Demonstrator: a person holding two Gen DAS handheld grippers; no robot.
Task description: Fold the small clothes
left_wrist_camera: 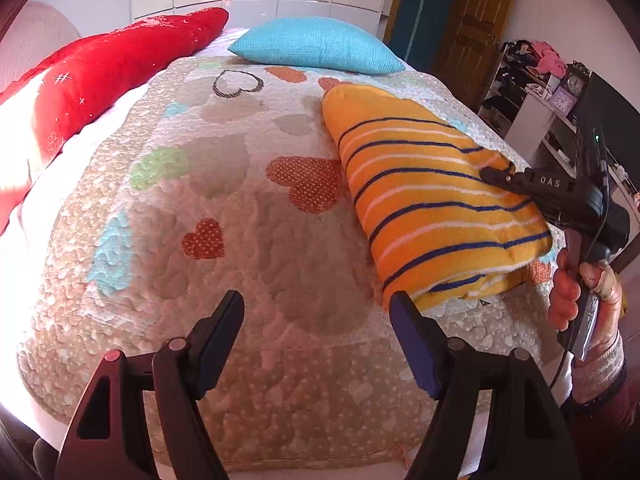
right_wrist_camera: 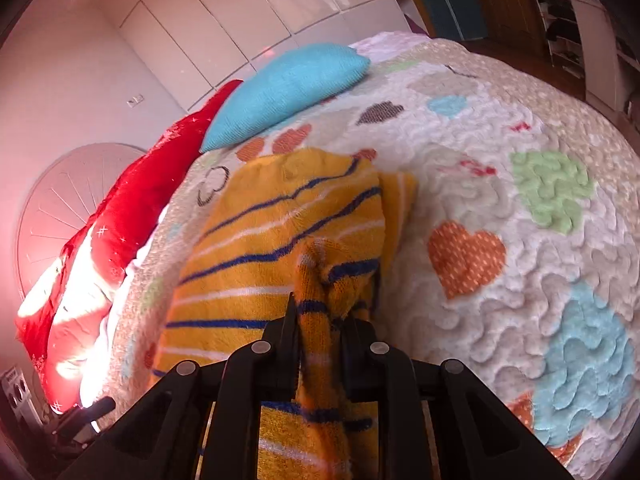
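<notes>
Only the right wrist view shows the right gripper (right_wrist_camera: 318,320) pinching the striped garment (right_wrist_camera: 276,240); the left gripper (left_wrist_camera: 316,320) gapes empty.

1. Bare heart-print quilt (left_wrist_camera: 248,216) lies open left of the striped orange garment (left_wrist_camera: 432,200).
2. Turquoise cushion (left_wrist_camera: 316,42) and red pillow (left_wrist_camera: 116,68) block the far side.

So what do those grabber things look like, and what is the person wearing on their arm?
The left gripper has two black fingers with dark blue pads and round silver and red rivets. The right gripper is black too, with white letters "DAS", a tiny green light and a thin black cable hanging down. The hand holding it wears a knitted beige cuff over a dark red sleeve.
</notes>
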